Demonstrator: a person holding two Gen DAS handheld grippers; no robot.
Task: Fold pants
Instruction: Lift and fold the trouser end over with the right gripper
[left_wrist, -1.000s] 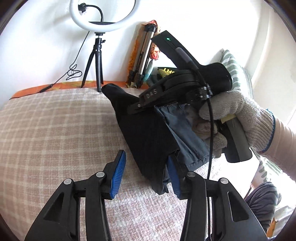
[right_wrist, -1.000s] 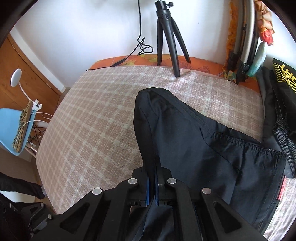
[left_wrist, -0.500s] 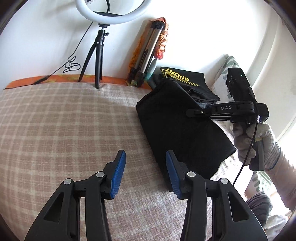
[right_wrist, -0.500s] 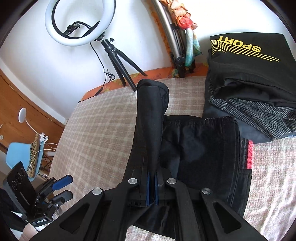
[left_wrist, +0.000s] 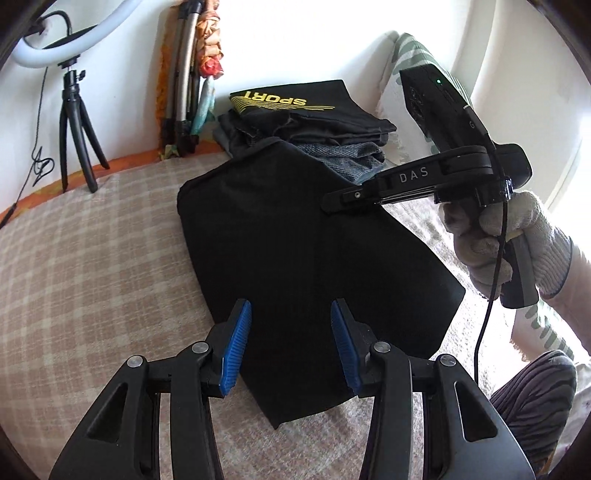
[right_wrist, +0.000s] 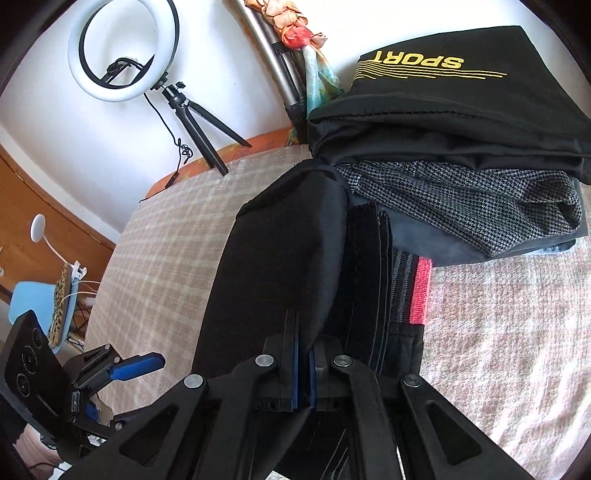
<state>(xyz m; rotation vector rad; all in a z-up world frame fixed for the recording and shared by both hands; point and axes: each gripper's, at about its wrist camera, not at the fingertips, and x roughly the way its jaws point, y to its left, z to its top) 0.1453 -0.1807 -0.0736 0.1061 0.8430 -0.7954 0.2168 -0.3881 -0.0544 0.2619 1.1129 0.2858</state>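
The black pants (left_wrist: 314, 251) are lying folded on the checked bedspread (left_wrist: 92, 240), their far edge touching the stack of folded clothes (left_wrist: 314, 122) by the wall. The left gripper (left_wrist: 291, 341) is hovering over the near end of the pants, its blue pads (left_wrist: 236, 347) standing wide apart and gripping nothing. The right gripper (right_wrist: 303, 363), held in a gloved hand (left_wrist: 502, 243) on the right, is pinching a fold of the black fabric between its closed pads. A ring light on a tripod (right_wrist: 122, 51) is standing at the far left.
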